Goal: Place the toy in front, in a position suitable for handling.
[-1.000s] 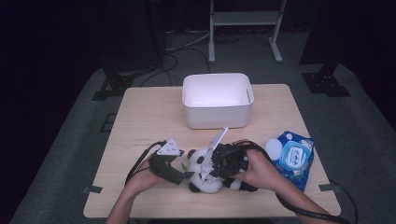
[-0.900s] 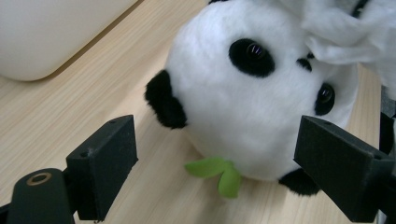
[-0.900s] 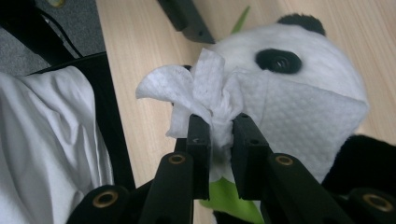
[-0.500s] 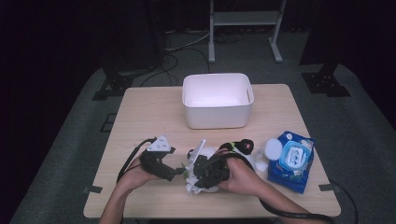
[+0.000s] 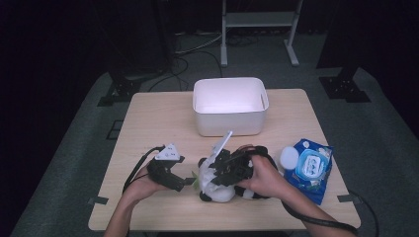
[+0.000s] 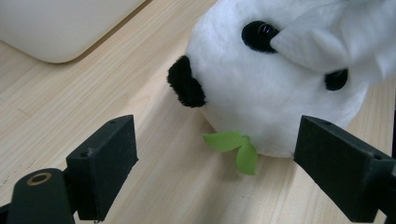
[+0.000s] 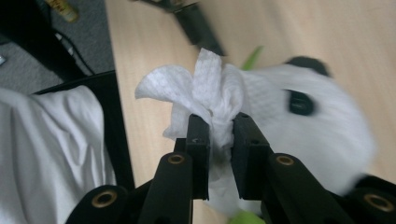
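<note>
Lying low and centre in the high view, near the surface's [image 5: 148, 123] front edge, one panda plush [image 5: 213, 181] has bare wood to its left. The right gripper [image 7: 219, 128] pinches one white wipe [image 7: 201, 88] against the panda's face. The left gripper [image 6: 215, 154] gapes wide just beside it, touching nothing; one white bin [image 5: 231, 104] and one wipe pack [image 5: 309, 168] stand clear.

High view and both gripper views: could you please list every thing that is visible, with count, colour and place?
Panda toy: one, white and black with a green leaf, near table edge.
Wipe: one, white, clamped in the right gripper, against the panda.
Bin: one, white, middle of table, far side.
Wipes pack: one, blue, right of the panda.
Table: one, light wood.
Left gripper: one, black, jaws open beside the panda.
Right gripper: one, black.
</note>
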Demonstrator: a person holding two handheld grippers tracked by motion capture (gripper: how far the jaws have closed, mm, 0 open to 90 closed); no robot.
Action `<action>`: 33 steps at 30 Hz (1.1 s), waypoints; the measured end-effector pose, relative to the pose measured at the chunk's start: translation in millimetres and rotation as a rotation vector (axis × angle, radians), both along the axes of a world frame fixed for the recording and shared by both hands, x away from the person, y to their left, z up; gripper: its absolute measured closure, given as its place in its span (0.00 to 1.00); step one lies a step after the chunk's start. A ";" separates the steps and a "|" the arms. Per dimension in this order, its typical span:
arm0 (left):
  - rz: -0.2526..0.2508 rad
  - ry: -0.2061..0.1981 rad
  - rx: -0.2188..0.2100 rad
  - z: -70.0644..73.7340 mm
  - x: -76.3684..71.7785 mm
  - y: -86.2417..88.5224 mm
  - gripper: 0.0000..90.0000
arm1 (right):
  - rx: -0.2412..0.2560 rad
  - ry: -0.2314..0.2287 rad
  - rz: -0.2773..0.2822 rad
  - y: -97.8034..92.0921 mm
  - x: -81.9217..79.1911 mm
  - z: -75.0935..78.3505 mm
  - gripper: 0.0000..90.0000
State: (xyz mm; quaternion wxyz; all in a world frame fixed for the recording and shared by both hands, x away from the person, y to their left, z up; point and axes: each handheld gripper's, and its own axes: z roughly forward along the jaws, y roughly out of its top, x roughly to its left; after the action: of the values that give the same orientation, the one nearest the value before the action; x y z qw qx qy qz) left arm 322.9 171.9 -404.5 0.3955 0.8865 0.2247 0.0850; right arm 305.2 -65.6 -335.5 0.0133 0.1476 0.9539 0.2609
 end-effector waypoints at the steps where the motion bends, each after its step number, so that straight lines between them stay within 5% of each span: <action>1: 0.000 0.000 0.000 0.0 0.0 0.0 0.13 | 0.000 0.000 0.000 0.0 0.0 0.0 0.86; 7: -0.002 0.003 -0.007 0.0 -0.6 -1.8 0.13 | 0.014 -0.008 -0.072 -13.4 24.4 11.4 0.86; 14: -0.014 0.004 0.000 -1.2 -0.7 -3.0 0.13 | -0.005 0.039 -0.085 4.5 54.3 -0.7 0.86; 24: -0.020 0.005 -0.010 0.6 -1.4 -2.1 0.13 | -0.032 0.072 -0.056 39.6 71.0 -16.3 0.86; 33: -0.029 0.005 -0.001 0.9 -1.3 -2.5 0.13 | -0.033 0.065 -0.080 33.3 78.9 -15.2 0.86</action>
State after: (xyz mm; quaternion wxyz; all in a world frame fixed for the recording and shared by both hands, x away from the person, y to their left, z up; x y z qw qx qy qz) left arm 321.5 169.4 -403.6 0.3964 0.8898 0.2125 0.0771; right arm 384.0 -32.3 -350.7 -0.0049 0.1937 0.9514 0.2395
